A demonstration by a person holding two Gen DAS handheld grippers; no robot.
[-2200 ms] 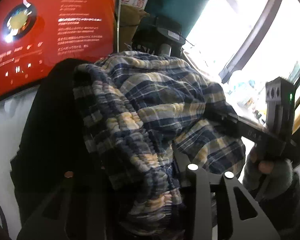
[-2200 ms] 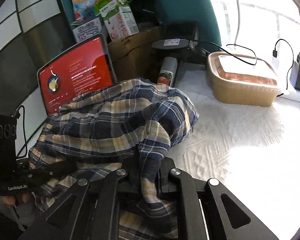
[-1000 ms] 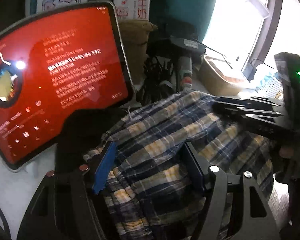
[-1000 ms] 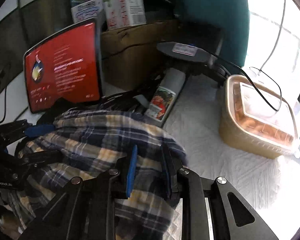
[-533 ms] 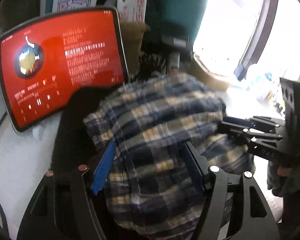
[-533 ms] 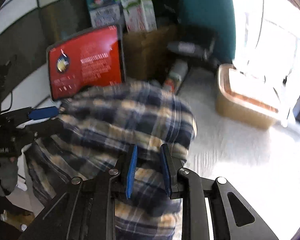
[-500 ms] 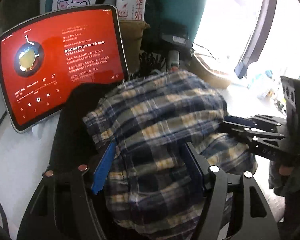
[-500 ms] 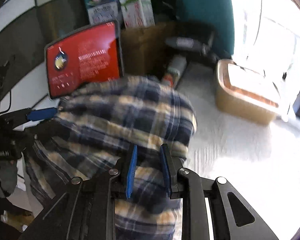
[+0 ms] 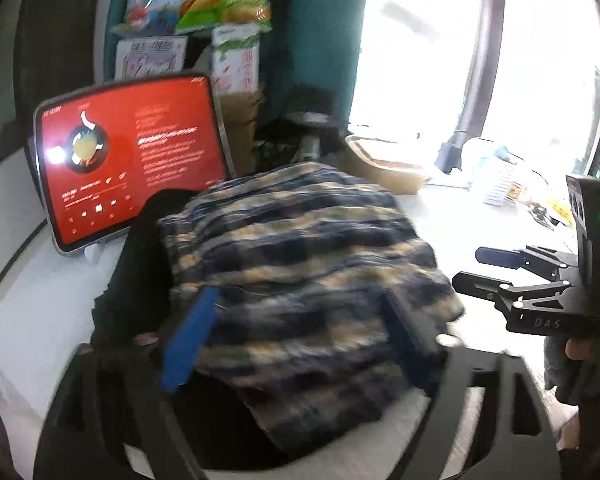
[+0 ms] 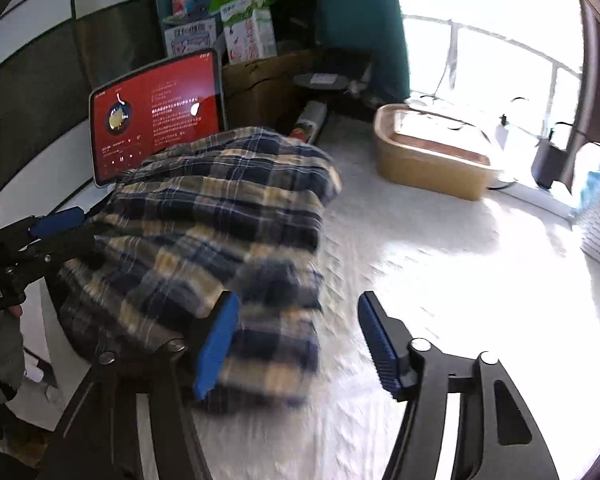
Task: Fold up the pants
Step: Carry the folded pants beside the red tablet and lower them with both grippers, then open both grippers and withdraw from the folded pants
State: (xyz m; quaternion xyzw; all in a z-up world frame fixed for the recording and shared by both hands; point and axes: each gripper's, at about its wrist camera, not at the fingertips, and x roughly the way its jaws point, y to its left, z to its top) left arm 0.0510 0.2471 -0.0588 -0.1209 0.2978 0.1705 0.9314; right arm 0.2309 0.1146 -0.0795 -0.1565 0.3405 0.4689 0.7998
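Note:
The plaid pants, navy and cream, lie in a folded bundle on the white textured cloth; they also show in the right wrist view. My left gripper is open, its blue pads either side of the bundle's near edge, holding nothing. My right gripper is open and empty at the bundle's right front corner. Each gripper also shows in the other's view, the right one and the left one, both open.
A tablet with a red screen stands behind the pants. A cardboard box with cartons and snack bags sits behind it. A tan lidded container sits at the back right. Cables and a charger lie by the bright window.
My right gripper has opened and let go of the pants, and pulled back. My left gripper stays open and has drawn back. The bundle now lies flat on the cloth.

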